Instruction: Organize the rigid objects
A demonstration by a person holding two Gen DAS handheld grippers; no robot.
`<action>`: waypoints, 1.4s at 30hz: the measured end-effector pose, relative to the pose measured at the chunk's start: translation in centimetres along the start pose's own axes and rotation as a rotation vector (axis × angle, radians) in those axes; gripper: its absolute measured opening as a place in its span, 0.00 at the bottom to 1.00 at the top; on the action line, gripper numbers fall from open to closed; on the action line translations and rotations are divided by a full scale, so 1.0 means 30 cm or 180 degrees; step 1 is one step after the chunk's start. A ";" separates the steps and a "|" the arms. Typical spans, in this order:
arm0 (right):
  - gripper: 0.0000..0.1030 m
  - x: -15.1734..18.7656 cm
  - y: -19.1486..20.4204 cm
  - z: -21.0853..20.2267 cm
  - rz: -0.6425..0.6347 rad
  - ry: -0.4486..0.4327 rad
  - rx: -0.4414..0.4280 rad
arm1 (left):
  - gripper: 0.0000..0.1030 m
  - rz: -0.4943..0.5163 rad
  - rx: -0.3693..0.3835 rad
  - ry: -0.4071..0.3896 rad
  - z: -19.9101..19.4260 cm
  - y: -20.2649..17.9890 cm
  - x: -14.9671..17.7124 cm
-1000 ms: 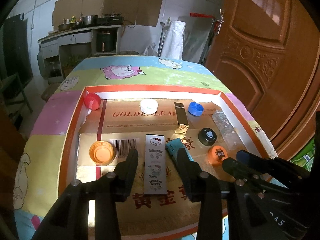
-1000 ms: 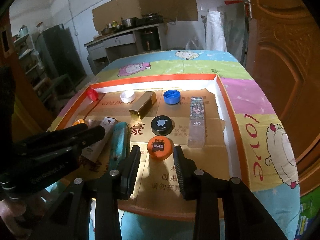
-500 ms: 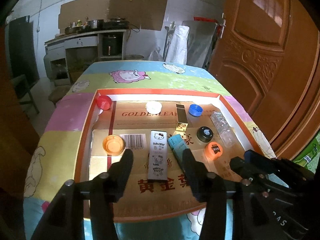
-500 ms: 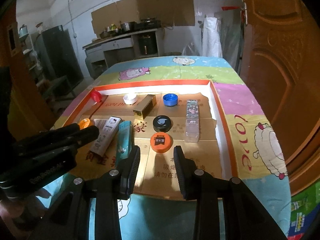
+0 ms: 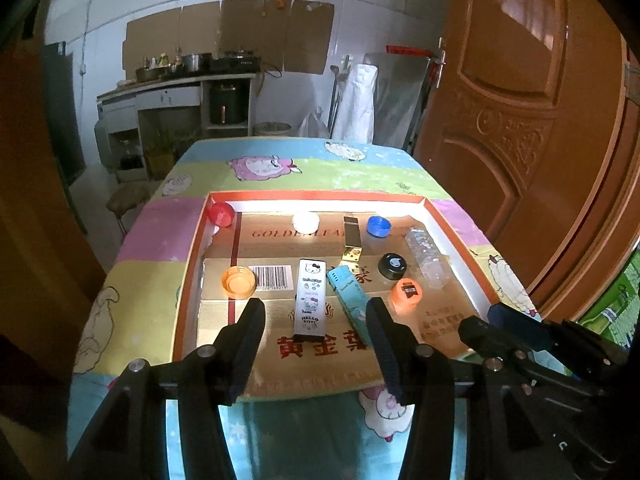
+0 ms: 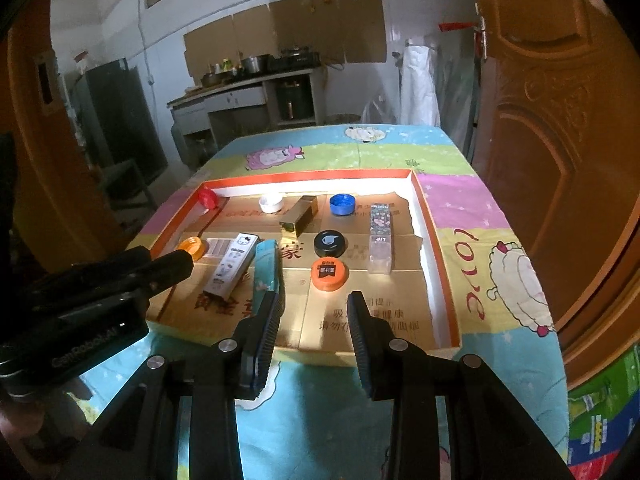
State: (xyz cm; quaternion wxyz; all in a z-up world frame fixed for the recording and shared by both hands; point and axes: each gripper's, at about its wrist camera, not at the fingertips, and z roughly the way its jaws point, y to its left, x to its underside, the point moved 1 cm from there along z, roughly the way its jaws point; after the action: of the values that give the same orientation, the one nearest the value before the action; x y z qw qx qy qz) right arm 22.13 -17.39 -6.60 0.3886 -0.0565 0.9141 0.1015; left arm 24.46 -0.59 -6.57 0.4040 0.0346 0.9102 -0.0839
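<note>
Grippers hang above the near edge of the tray [image 5: 192,256], the left gripper [image 5: 316,334] released wide and the right gripper [image 6: 314,320] parted on nothing, so I judge a placing is finished and the next move is choosing one piece, perhaps the orange cap [image 6: 329,274] near the middle.

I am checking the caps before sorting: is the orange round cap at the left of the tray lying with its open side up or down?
Open side up. The orange round cap shows a hollow inside with a raised rim.
</note>
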 end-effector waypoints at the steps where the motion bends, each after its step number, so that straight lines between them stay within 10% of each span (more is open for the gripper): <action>1: 0.35 0.001 0.004 -0.012 0.0001 -0.0013 0.0000 | 0.51 0.0012 -0.0015 -0.0015 -0.015 -0.006 0.002; 13: 0.35 0.026 0.048 -0.170 -0.0037 -0.0264 0.0127 | 0.51 0.0090 -0.0423 -0.0233 -0.196 -0.067 0.061; 42: 0.35 0.205 0.163 -0.564 -0.0088 -0.0537 0.0302 | 0.51 0.0061 -0.0443 -0.0553 -0.574 -0.142 0.236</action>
State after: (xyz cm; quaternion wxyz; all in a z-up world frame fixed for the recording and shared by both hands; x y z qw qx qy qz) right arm 5.14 -16.65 1.12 0.4677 -0.0418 0.8810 0.0571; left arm 6.59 -1.70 0.05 0.4836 0.0078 0.8751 -0.0192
